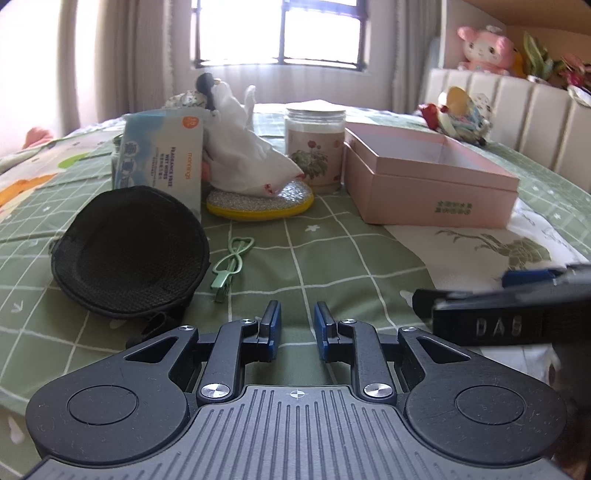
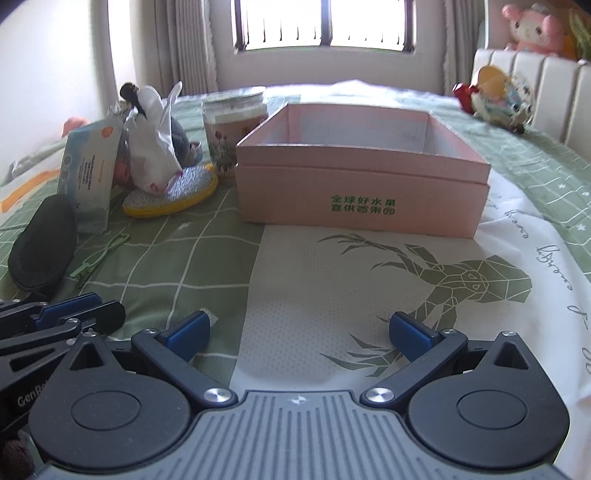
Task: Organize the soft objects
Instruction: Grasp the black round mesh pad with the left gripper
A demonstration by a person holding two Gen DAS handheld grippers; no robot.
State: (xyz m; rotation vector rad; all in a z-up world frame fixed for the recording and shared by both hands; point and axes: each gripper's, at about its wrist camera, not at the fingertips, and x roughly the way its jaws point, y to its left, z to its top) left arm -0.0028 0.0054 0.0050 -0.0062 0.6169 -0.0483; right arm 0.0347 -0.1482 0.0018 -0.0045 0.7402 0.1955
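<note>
Hovering low over the bed, you hold the left gripper (image 1: 297, 325) slightly parted and the right gripper (image 2: 299, 330) spread wide, both empty, because the white cloth doll (image 1: 243, 155) waits beside the open pink box (image 2: 364, 173).

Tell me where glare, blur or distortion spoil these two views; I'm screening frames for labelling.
Left wrist view: the window is blown out to white, the pink plush toy on the headboard is soft, the right gripper is smeared at the edge, and the bedspread grid bows. Right wrist view: the window glares too, and the pink box stays sharp enough that its green print is legible.
</note>
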